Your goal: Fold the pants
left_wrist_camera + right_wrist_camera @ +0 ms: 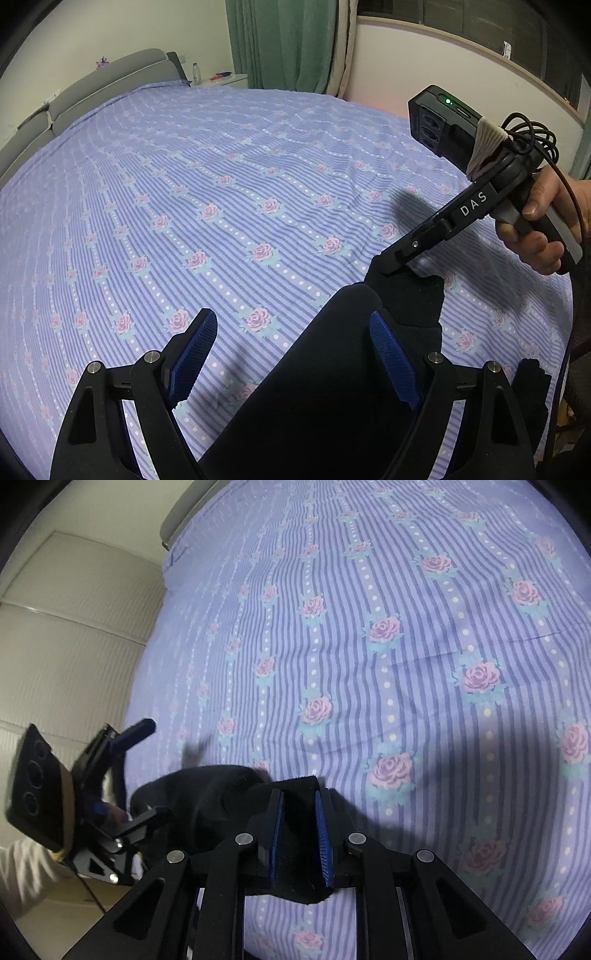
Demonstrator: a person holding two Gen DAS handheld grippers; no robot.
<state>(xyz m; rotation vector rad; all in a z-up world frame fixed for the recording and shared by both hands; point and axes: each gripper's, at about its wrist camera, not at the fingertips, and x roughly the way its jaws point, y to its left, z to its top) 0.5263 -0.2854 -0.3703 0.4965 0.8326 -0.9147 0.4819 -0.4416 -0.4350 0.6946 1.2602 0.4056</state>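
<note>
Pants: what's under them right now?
Under the pants only the floral bedsheet shows around them. Right gripper clamps one edge; whatever lies beneath the fabric is covered.

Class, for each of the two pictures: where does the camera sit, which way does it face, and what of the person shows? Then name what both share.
Left wrist view: sits on the left hand-held gripper, open, facing along the bed toward the headboard; the person's right hand shows.
Right wrist view: sits on the right hand-held gripper, shut on the pants, looking down at the bed; a pale sleeve shows.
Shared: pants, bed, each other's gripper.
</note>
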